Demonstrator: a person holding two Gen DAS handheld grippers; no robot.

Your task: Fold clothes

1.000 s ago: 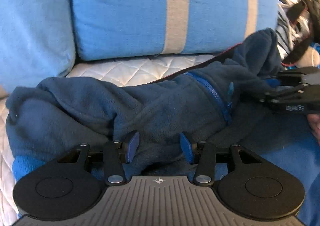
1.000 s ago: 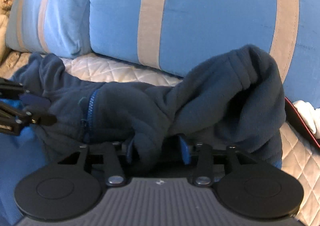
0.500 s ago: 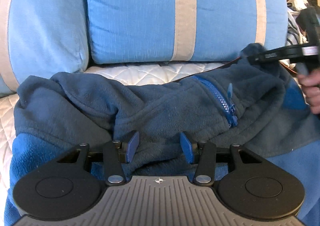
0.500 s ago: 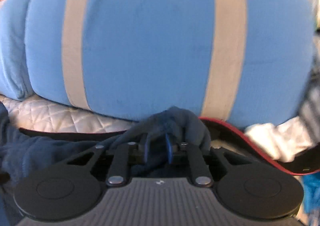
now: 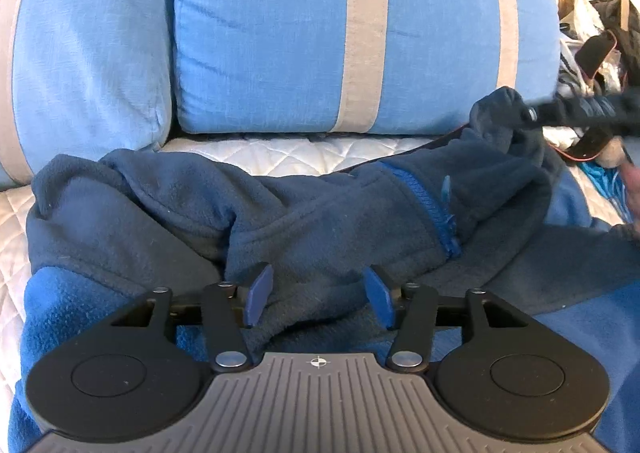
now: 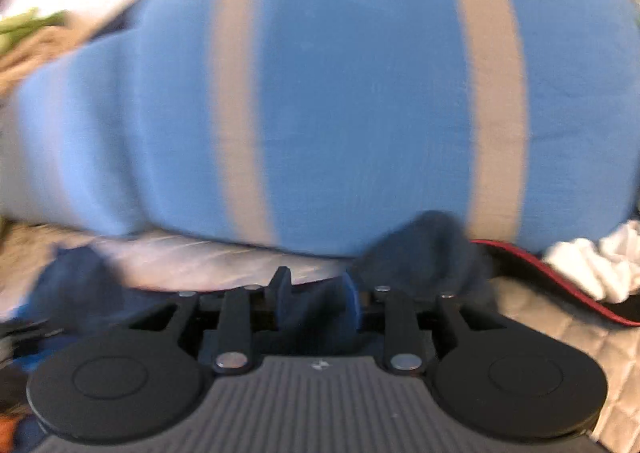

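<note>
Both jaws just widened, dark blue fleece jacket (image 5: 328, 221) between them. Left hand-held gripper (image 5: 318, 295) stands apart; right hand-held gripper (image 6: 316, 299) — I cannot tell. Pinch firmly, pull flat — slowly.

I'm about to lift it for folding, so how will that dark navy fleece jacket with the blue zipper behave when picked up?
The dark navy fleece jacket will probably flop and sag; it lies in soft creases. Thick pile suggests it will likely grip rather than slip. The right gripper, whose jaws have just been opening, has fleece between them.

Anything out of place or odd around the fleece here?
The navy fleece jacket lies bunched and twisted across the quilted cover, zipper askew, not flat. Loose clothes and a red-edged black strap clutter the right side. Nothing looks damaged or spilled.
</note>
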